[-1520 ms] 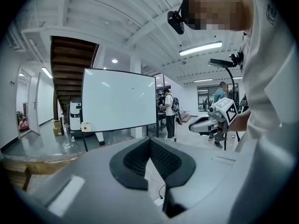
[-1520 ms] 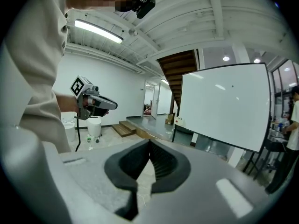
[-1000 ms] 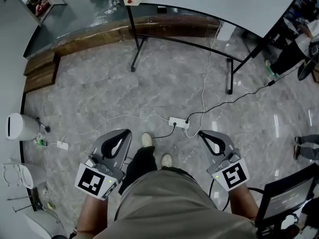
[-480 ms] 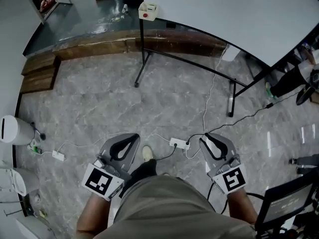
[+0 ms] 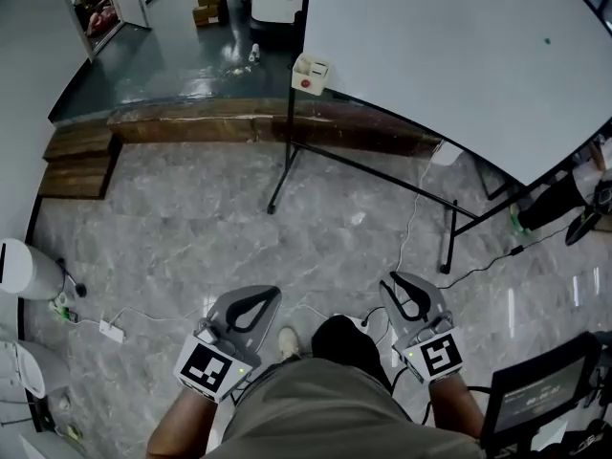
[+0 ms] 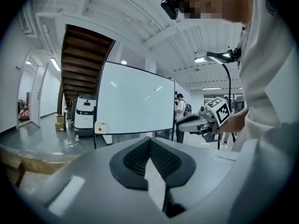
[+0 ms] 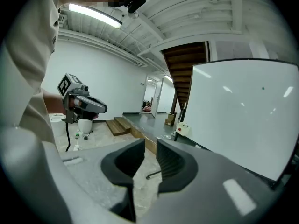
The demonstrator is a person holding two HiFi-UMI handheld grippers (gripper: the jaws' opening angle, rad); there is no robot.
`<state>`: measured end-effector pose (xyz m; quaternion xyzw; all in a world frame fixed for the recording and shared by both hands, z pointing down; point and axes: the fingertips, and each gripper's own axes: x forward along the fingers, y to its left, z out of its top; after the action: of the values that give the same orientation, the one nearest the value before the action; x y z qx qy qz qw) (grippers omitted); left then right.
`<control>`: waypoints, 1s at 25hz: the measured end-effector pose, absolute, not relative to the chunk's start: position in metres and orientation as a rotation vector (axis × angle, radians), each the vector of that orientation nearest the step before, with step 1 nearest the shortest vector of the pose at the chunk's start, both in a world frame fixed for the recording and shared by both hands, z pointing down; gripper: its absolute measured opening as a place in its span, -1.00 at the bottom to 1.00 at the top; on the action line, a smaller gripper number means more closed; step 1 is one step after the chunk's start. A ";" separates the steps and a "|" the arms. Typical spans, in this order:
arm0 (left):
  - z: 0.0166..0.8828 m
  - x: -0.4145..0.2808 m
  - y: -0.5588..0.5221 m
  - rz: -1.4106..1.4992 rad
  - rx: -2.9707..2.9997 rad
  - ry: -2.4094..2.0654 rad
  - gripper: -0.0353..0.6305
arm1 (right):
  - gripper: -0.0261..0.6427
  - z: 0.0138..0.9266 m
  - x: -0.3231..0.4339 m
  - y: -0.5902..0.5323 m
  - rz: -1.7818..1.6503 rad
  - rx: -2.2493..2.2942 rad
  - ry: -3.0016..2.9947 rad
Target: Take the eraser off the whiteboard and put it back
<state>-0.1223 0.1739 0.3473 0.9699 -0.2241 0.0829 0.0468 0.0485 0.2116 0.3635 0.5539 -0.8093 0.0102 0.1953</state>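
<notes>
Whiteboard corner bears a cream, red-dotted eraser; left gripper closed, right gripper just opened narrowly, empty.

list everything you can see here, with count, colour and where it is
whiteboard: 1, white, upper right on a black stand
eraser: 1, cream with red dot, at the whiteboard's lower left corner
wooden ledge: 1, brown, floor below the board
bin: 1, white, far left
power adapter: 1, white, floor at left
monitor: 1, dark, bottom right
left gripper: 1, grey, bottom left, jaws shut, empty
right gripper: 1, grey, bottom right, jaws apart, just been opening, nothing between
</notes>
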 end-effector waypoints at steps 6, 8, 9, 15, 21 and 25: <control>0.360 -0.122 0.132 0.291 2.916 -0.736 -0.88 | -0.72 0.376 0.055 0.144 0.052 1.501 -2.293; 0.361 -0.116 0.110 0.302 2.907 -0.764 -0.88 | -0.72 0.379 0.063 0.114 0.044 1.485 -2.315; 0.360 -0.113 0.099 0.304 2.902 -0.781 -0.88 | -0.72 0.381 0.067 0.099 0.036 1.474 -2.328; 0.349 -0.087 0.029 0.292 2.856 -0.875 -0.88 | -0.72 0.378 0.090 0.011 0.006 1.387 -2.401; 0.337 -0.039 -0.048 0.314 2.832 -0.963 -0.88 | -0.72 0.377 0.137 -0.066 0.018 1.321 -2.461; 0.337 -0.011 -0.087 0.329 2.817 -1.004 -0.88 | -0.72 0.386 0.167 -0.107 0.039 1.298 -2.480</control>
<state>-0.0108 -0.0870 0.3371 0.9343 -0.3328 0.1090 0.0664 0.1669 -0.1073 0.3856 0.4568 -0.8730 0.0139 0.1702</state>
